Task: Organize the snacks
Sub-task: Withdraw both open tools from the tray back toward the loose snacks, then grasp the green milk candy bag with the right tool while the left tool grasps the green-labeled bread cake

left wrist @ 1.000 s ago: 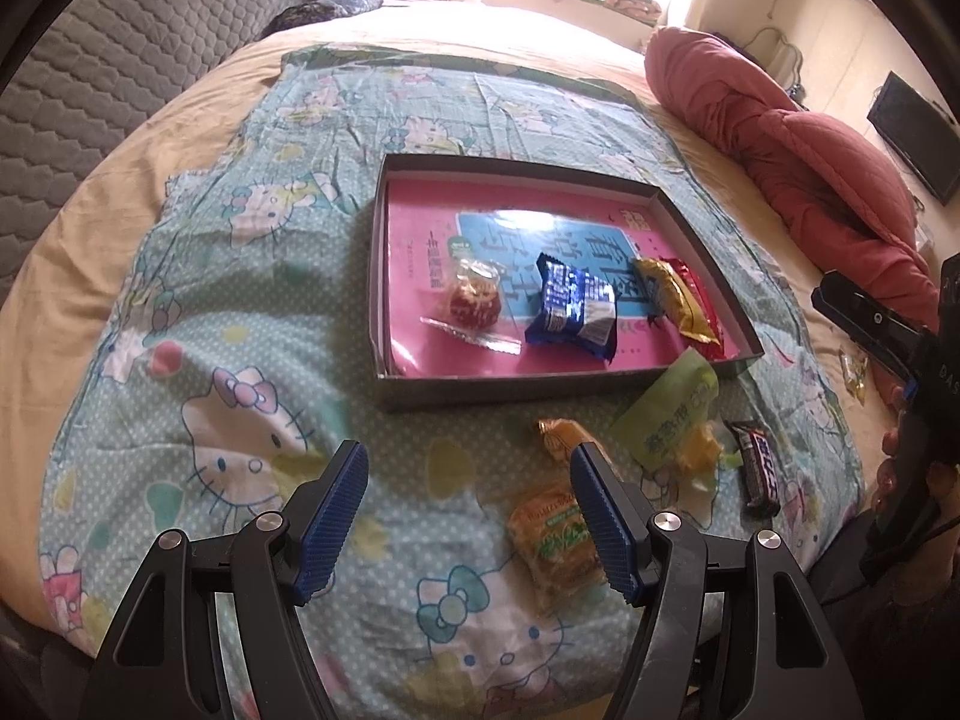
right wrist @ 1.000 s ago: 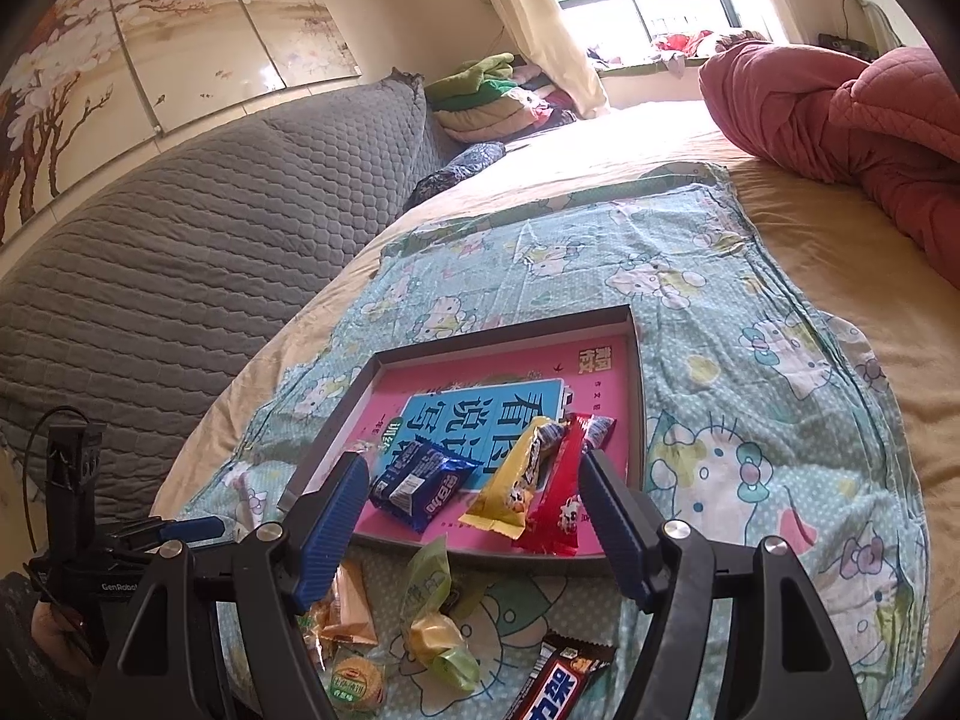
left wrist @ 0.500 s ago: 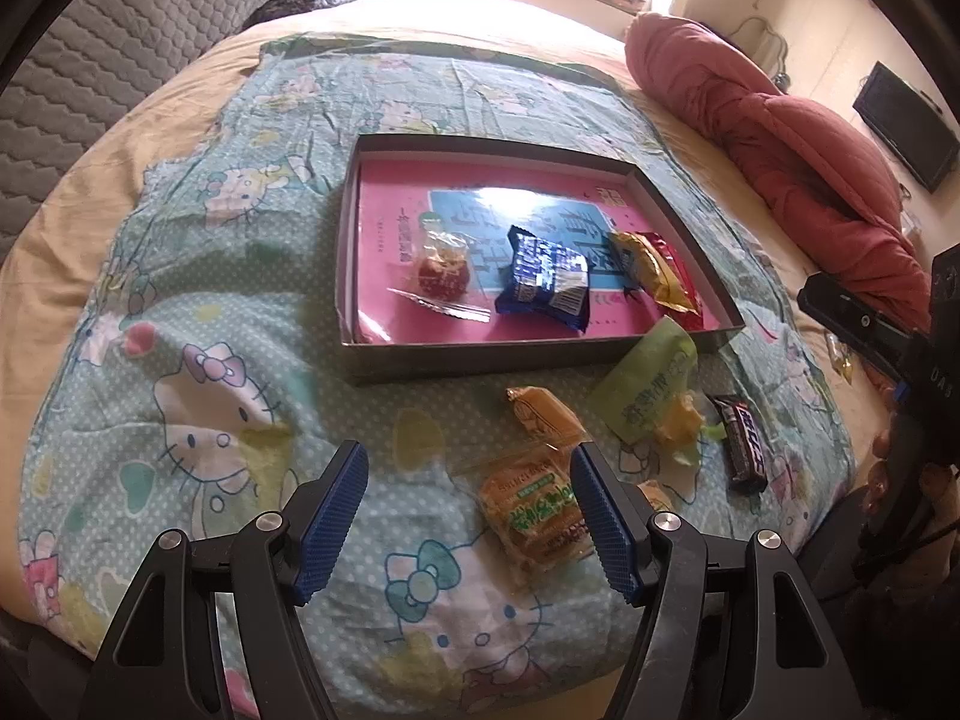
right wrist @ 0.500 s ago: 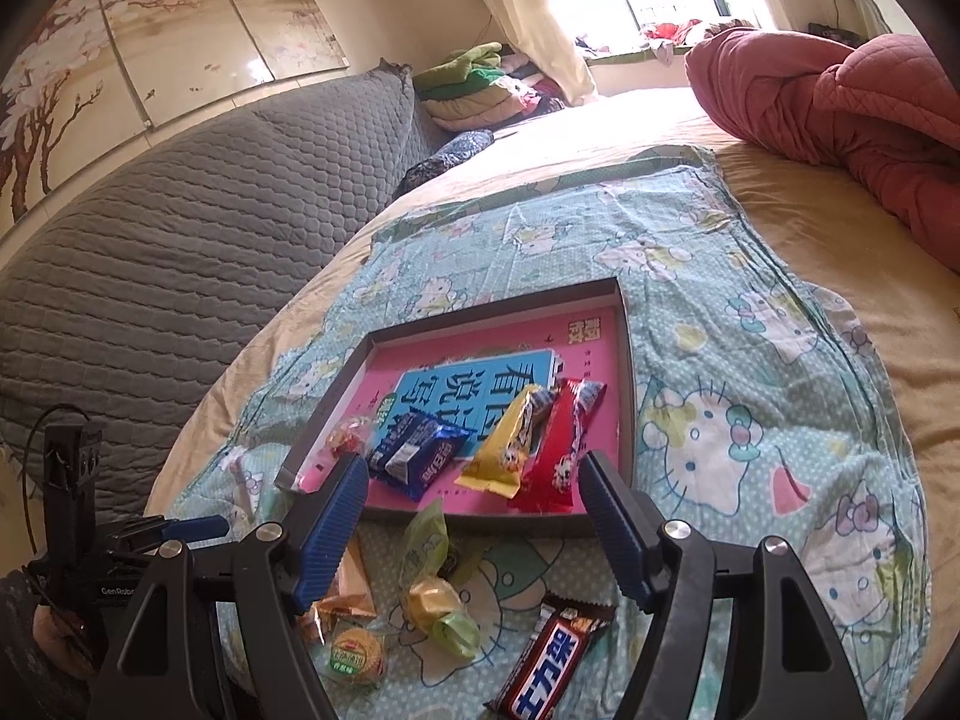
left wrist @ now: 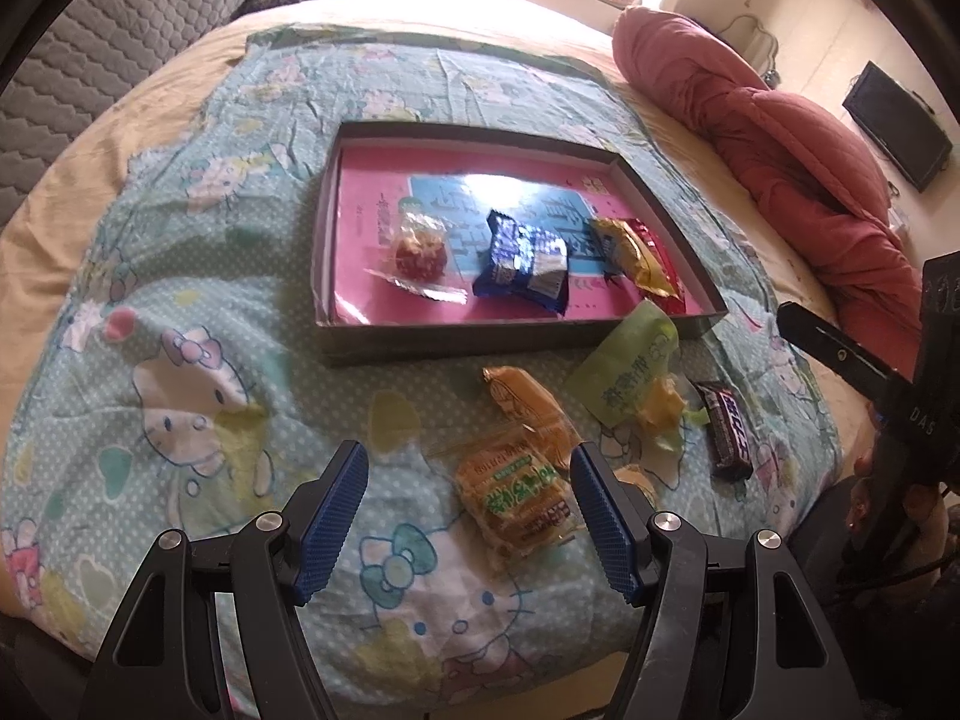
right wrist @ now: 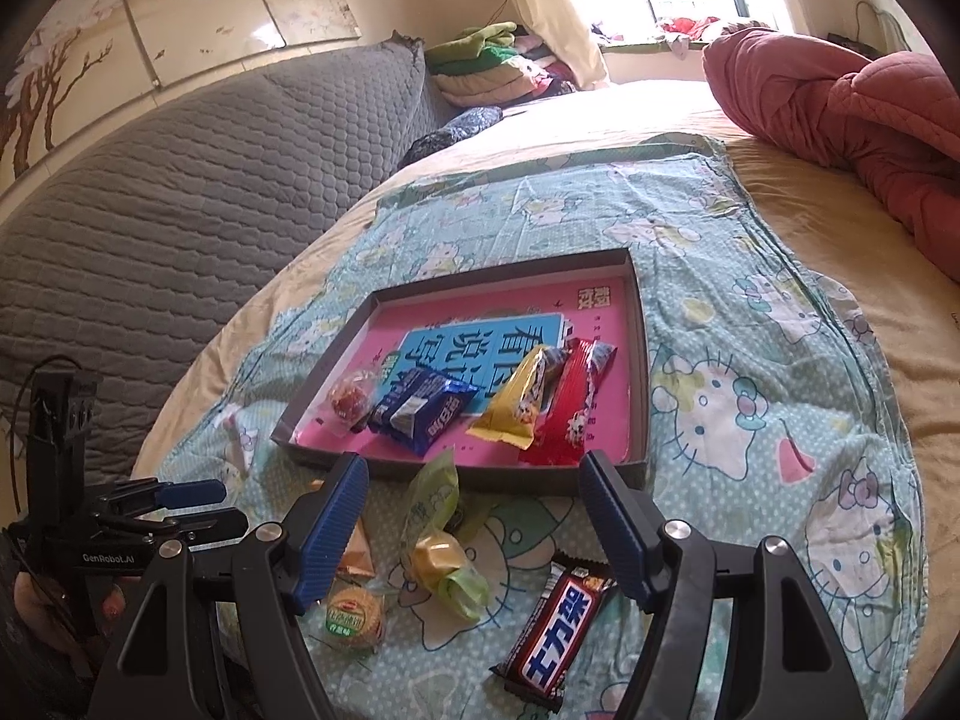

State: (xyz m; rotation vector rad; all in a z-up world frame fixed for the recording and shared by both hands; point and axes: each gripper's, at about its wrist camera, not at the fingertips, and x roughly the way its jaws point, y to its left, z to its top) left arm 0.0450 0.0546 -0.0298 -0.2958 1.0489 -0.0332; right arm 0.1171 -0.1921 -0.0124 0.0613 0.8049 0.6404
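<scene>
Bed with tan sheet (right wrist: 798, 204), rumpled red quilt (left wrist: 798, 156) along one side. Teal cartoon-cat blanket (left wrist: 198, 276) spread on top. Shallow grey cardboard box with pink bottom (left wrist: 327, 240) on blanket, holding clear-wrapped red sweet (left wrist: 420, 252), blue foil packet (left wrist: 522, 258), yellow wrapper (right wrist: 516, 396), red wrapper (right wrist: 570, 408). In front of box, loose on blanket: pale green pouch (left wrist: 630, 372), orange cracker packets (left wrist: 516, 486), dark chocolate bar (right wrist: 558, 630). Left gripper (left wrist: 468, 510) jaws wide, empty, over cracker packets. Right gripper (right wrist: 474, 528) jaws wide, empty, above green pouch.

One tray (left wrist: 384, 336) holds four snacks (left wrist: 521, 258); five more lie outside.
</scene>
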